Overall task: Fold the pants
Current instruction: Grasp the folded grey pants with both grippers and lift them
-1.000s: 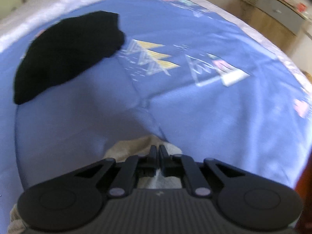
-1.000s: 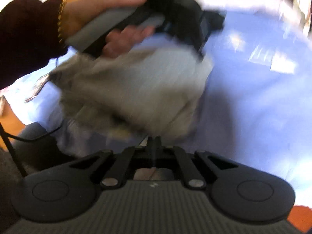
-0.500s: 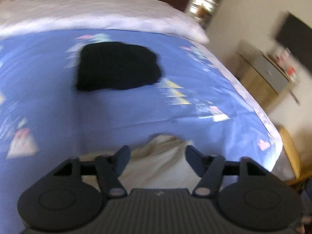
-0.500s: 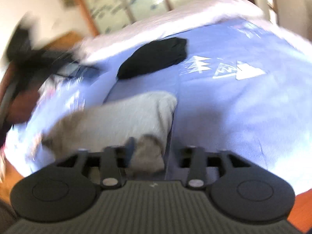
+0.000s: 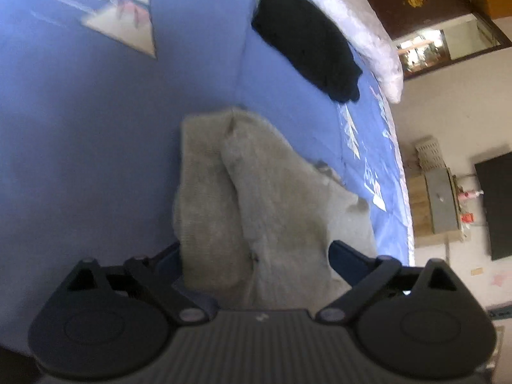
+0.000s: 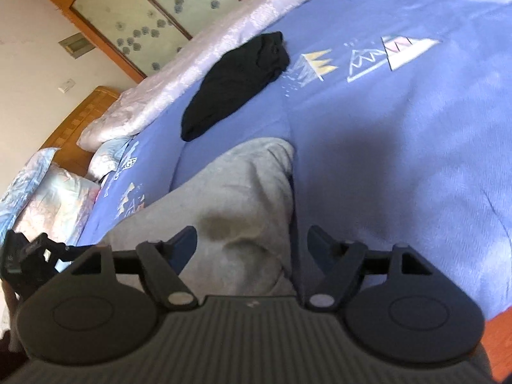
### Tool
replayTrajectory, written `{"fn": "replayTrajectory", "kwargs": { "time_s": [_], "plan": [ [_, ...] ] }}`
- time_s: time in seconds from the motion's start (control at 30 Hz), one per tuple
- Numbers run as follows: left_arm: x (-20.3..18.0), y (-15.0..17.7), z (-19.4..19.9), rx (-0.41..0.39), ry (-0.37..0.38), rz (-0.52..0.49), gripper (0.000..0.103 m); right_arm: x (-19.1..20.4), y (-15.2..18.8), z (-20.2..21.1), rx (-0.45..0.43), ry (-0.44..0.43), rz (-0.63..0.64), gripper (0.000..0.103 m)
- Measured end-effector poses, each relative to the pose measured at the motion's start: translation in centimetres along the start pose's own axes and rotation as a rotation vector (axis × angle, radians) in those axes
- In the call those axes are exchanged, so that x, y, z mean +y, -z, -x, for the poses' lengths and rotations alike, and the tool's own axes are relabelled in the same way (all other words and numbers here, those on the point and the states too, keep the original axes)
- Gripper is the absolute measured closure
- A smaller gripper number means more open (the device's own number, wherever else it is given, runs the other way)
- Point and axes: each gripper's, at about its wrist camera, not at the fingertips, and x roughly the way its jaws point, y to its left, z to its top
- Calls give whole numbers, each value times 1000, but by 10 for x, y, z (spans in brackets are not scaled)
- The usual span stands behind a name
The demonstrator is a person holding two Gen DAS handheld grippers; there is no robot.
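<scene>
Nearby, black garment (image 6: 236, 80) beyond grey pants (image 6: 233, 192).

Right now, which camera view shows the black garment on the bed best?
The right wrist view. There the black garment lies sharp and whole on the blue bedsheet, its folds visible, beyond the grey pants. The left wrist view also shows all of it, but blurred, a dark shape near the picture's top edge.

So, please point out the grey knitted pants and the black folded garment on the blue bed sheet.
grey knitted pants (image 6: 236, 192), right wrist view, middle of the cloth.
black folded garment (image 6: 236, 80), right wrist view, its centre.
</scene>
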Motion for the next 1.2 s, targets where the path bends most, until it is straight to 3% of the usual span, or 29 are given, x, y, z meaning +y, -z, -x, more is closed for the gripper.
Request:
{"fn": "replayTrajectory", "kwargs": {
  "time_s": [0.03, 0.1, 0.17, 0.23, 0.27, 0.33, 0.5, 0.8, 1.03, 1.2],
  "plan": [
    [5, 2, -12, 30, 9, 20, 4, -2, 1, -2, 8, 0, -10, 25],
    [-5, 14, -19, -10, 4, -58, 2, -5, 5, -8, 48, -5, -33, 25],
    [-22, 28, -20, -25, -84, -180, 21, -4, 12, -16, 88, -26, -36, 25],
    [-30, 38, -19, -29, -115, -250, 50, 8, 19, -17, 91, -2, 24, 39],
    [-29, 40, -19, -14, -80, -226, 54, 14, 20, -17, 93, 21, 51, 42],
    [-31, 41, -14, -19, -75, -223, 59, 24, 20, -15, 112, 8, 67, 68],
    [-55, 42, 1, -77, -96, -311, 62, 55, 24, 6, 55, 44, 206, 77],
    [-97, 13, 58, -256, -8, -413, 63, 96, -8, 36, -141, -24, 343, 78],
    [-139, -42, 80, -365, -13, -506, 63, 131, -63, 11, -262, -53, 470, 78],
    [-191, -100, 79, -457, 6, -610, 62, 169, -118, -8, -411, -48, 580, 79]
  ]
}}
